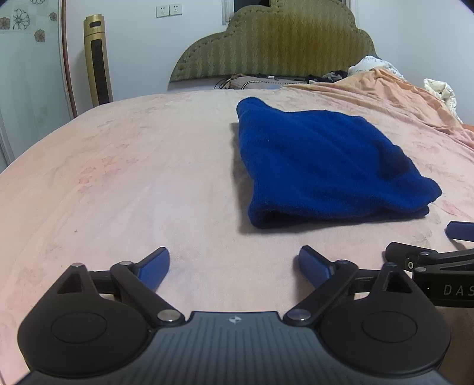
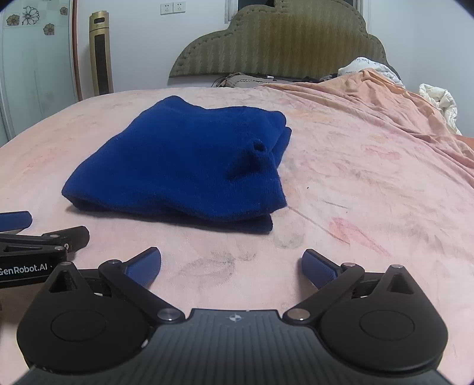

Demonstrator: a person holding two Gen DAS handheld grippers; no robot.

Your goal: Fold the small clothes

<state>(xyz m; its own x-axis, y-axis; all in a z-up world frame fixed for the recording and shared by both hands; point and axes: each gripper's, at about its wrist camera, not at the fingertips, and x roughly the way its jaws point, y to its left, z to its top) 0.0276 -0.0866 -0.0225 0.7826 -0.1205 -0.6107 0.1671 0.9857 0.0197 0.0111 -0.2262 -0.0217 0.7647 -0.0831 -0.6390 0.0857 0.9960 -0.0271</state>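
blue garment folded, both jaws empty

blue garment (image 1: 323, 160) lies folded in a compact stack on the pink bed (image 1: 118, 177). left gripper (image 1: 234, 263) and right gripper (image 2: 231, 263) hover just short of its near edge, jaws wide apart, holding nothing. this fold looks finished; next would likely be a final tidy or another piece.

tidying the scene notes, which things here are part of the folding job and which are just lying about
Part of the job:
- blue garment, folded, lying on the pink sheet
- left claw, open, nothing in it
- right claw, open, nothing in it

Just lying about:
- orange blanket, bunched
- white bedding
- headboard
- gold tower unit
- wall sockets
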